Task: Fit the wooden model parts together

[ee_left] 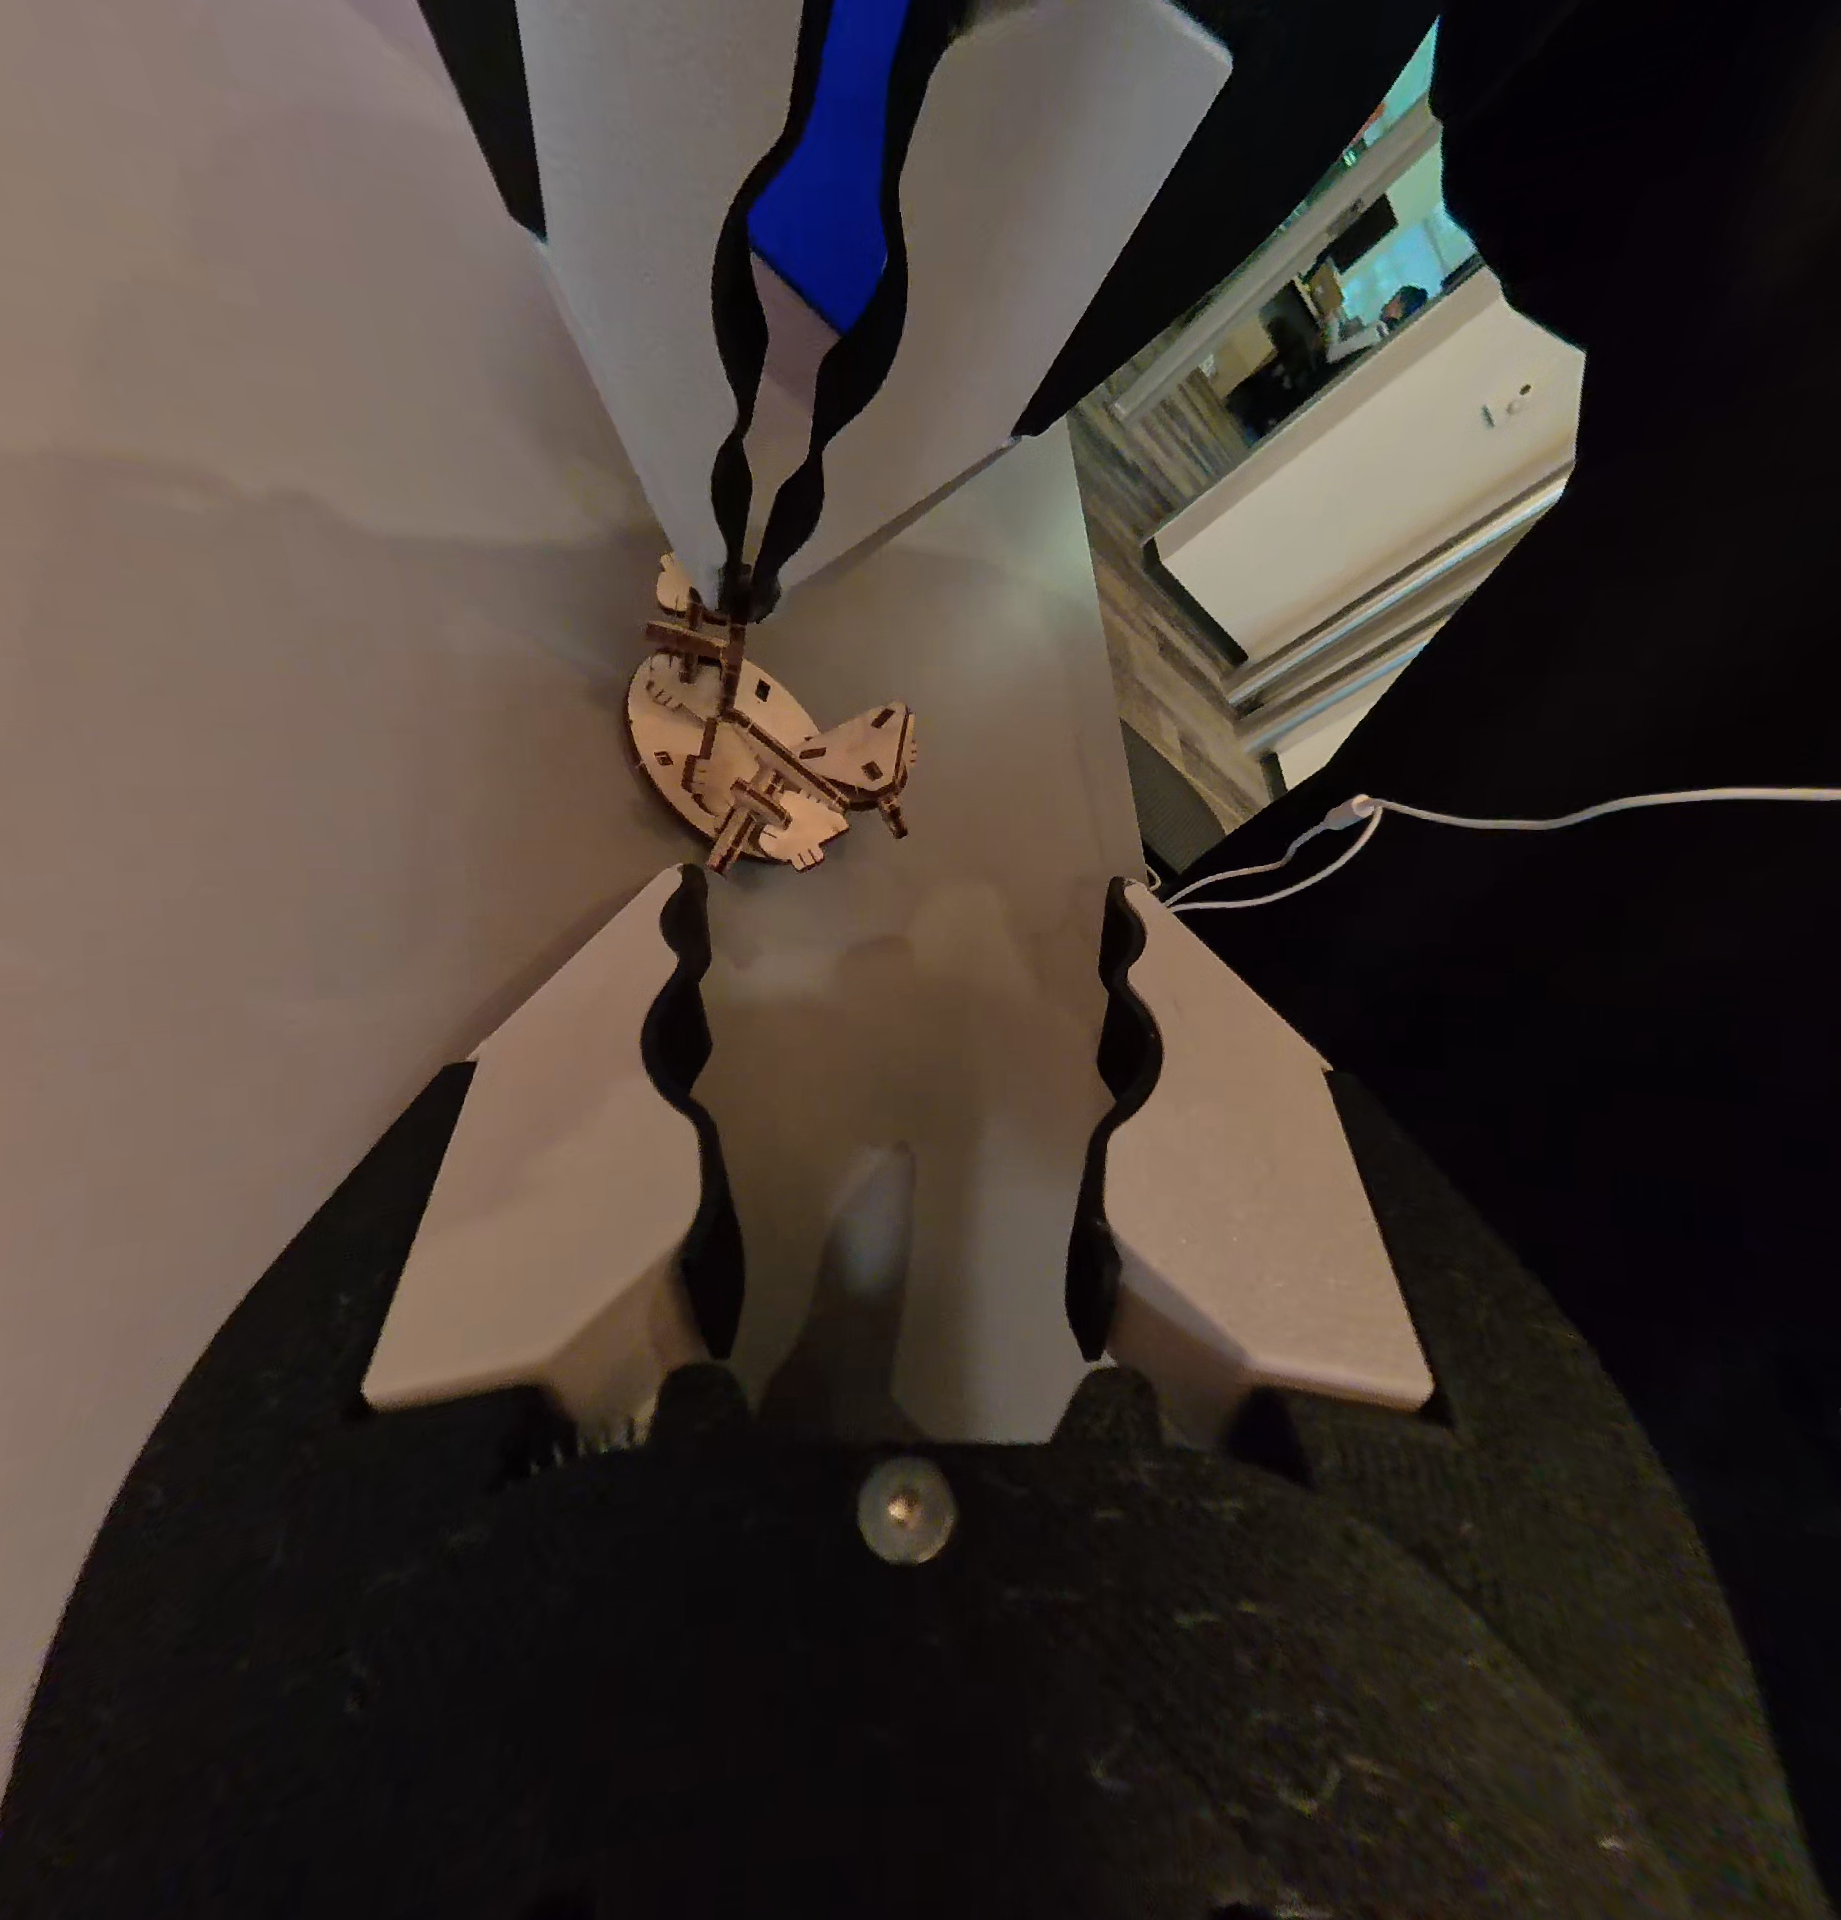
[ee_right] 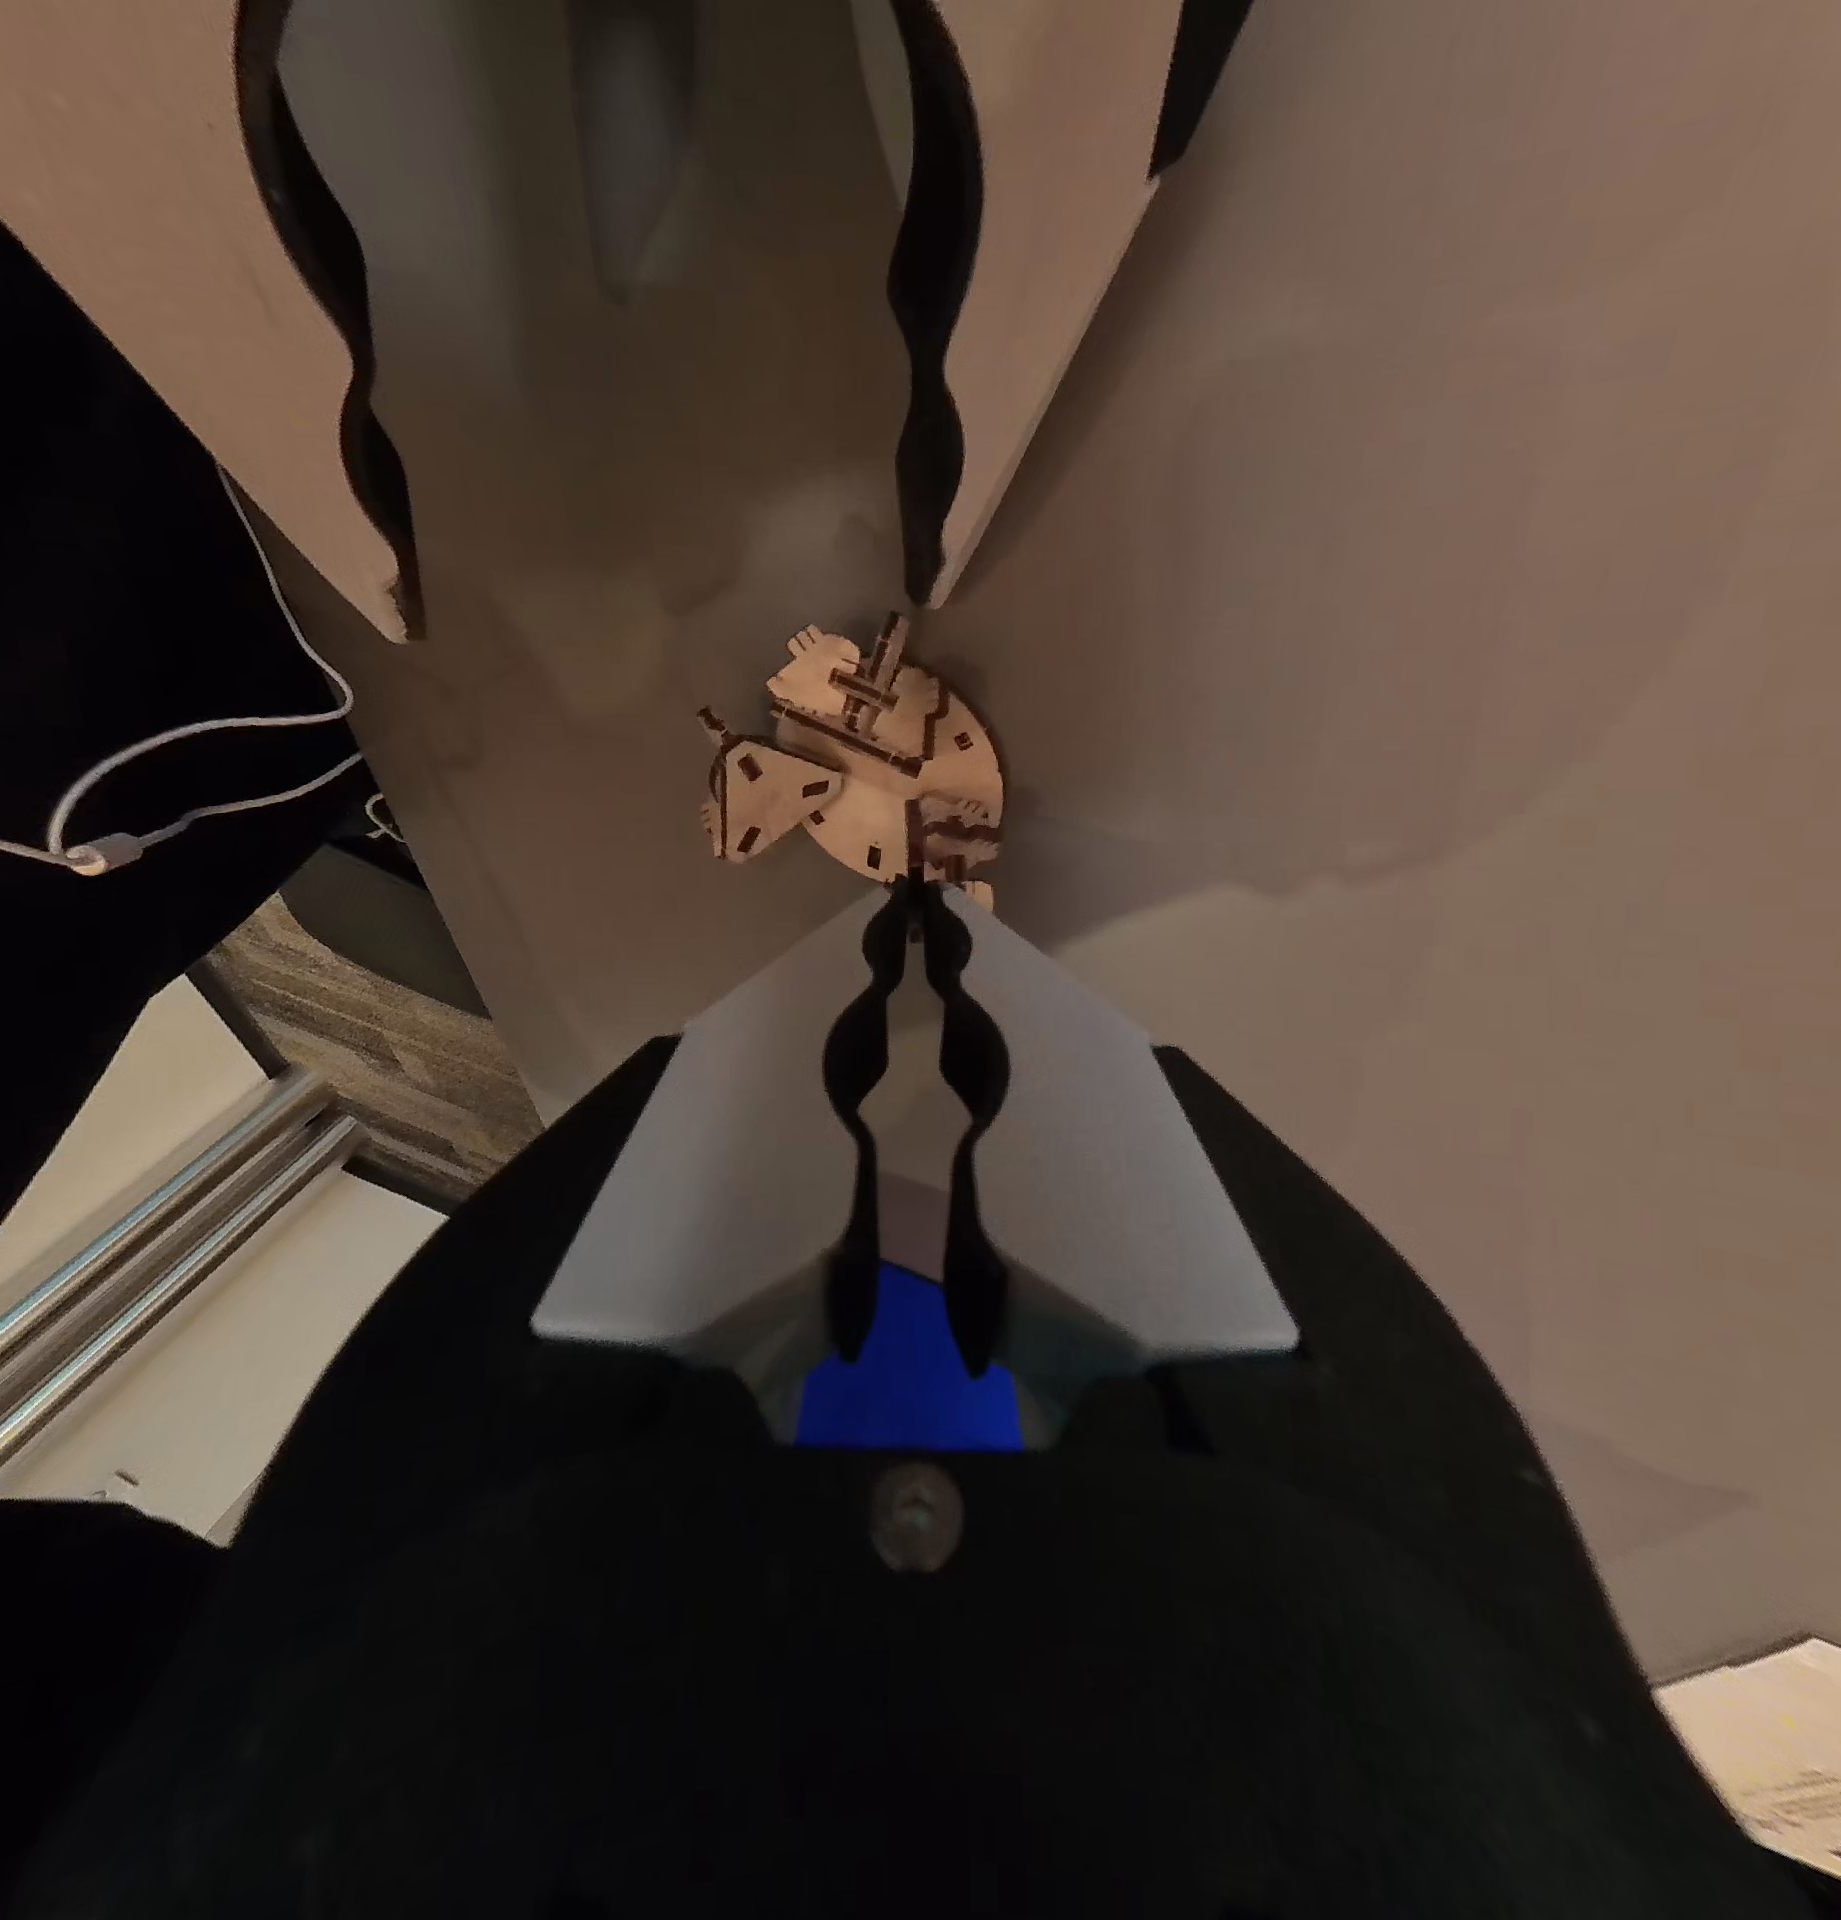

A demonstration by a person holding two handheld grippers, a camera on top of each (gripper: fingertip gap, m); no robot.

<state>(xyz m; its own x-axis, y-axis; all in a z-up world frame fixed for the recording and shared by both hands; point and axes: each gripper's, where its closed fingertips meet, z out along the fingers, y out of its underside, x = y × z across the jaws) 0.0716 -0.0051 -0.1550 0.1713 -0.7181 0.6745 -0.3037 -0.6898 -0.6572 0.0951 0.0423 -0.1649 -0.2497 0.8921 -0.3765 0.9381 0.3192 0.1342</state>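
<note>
A small laser-cut wooden model (ee_left: 729,748) lies on the grey table (ee_left: 272,727). It has a round disc base, slotted upright strips and a triangular piece (ee_left: 864,753) at its side. My left gripper (ee_left: 903,888) is open and holds nothing; its left fingertip (ee_left: 687,894) is just short of the model's near edge. My right gripper (ee_right: 911,896) is shut on a thin upright strip at the edge of the model (ee_right: 864,769). It reaches in from the far side in the left wrist view (ee_left: 744,597). The open left gripper also shows at the top of the right wrist view (ee_right: 667,608).
The table's edge (ee_left: 1103,675) runs close on the right of the model. Beyond it are black cloth (ee_left: 1622,935) with a white cable (ee_left: 1518,821) and floor below. Papers (ee_right: 1789,1787) lie at the lower right of the right wrist view.
</note>
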